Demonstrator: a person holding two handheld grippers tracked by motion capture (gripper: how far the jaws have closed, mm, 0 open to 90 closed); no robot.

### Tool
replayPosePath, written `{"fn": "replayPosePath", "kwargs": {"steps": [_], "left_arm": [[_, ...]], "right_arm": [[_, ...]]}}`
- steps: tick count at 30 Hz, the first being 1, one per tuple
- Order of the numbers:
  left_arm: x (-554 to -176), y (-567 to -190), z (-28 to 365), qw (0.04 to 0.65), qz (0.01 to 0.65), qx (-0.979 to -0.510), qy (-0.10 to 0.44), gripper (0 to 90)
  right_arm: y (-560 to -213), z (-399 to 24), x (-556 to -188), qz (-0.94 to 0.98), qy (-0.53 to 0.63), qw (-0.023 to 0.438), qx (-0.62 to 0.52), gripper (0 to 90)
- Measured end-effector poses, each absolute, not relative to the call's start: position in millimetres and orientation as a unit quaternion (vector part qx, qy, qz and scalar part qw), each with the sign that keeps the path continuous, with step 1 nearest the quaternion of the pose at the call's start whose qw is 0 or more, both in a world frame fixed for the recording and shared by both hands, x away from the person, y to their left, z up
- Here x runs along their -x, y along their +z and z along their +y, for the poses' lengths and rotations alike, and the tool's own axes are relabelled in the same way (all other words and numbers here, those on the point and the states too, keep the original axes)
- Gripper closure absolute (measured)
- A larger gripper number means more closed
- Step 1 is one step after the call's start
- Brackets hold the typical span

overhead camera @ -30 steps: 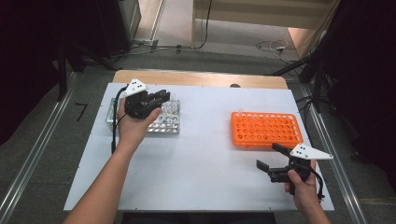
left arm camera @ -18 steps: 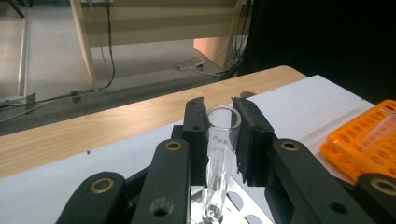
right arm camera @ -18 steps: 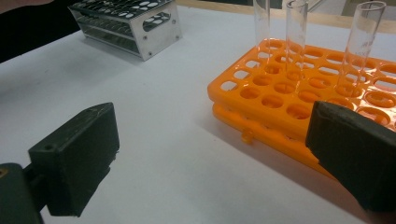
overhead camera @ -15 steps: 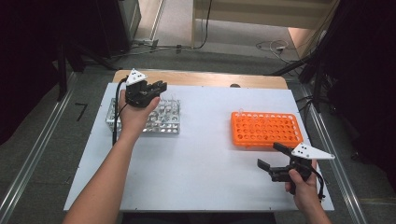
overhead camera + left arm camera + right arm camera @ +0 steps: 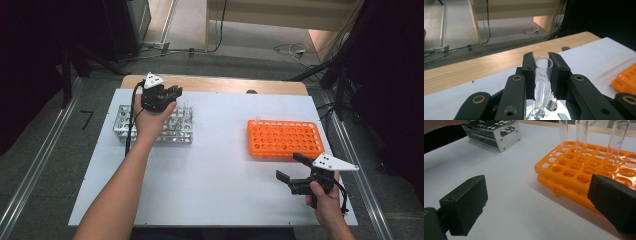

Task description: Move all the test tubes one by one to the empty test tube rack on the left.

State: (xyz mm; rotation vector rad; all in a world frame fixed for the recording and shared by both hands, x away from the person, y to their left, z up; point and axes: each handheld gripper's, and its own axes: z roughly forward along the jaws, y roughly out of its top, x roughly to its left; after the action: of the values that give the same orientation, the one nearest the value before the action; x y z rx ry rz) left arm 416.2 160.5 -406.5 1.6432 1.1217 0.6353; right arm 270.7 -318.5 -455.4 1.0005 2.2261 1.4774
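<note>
the left gripper (image 5: 543, 60) has its jaws clamped on a glass test tube (image 5: 542, 82) standing in the metal rack (image 5: 122, 131) at ten o'clock on the table (image 5: 210, 180). the right gripper (image 5: 295, 172), jaws wide and empty, sits at five o'clock, just beside the orange rack (image 5: 285, 139).

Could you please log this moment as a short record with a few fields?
left gripper: shut on a glass tube, over the metal rack
right gripper: open, holding nothing, near the table's front edge
orange rack: right side of table, three glass tubes upright in it
</note>
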Motion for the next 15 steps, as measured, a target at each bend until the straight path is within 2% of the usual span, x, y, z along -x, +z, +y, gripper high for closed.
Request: {"fn": "replayPosePath", "kwargs": {"steps": [15], "left_arm": [[-419.8, -422.6, 150.8, 0.467, 0.481, -0.693, 0.264, 75.7]], "right_arm": [[-455.5, -318.5, -270.6, 0.772, 0.511, 0.147, -0.348, 1.4]]}}
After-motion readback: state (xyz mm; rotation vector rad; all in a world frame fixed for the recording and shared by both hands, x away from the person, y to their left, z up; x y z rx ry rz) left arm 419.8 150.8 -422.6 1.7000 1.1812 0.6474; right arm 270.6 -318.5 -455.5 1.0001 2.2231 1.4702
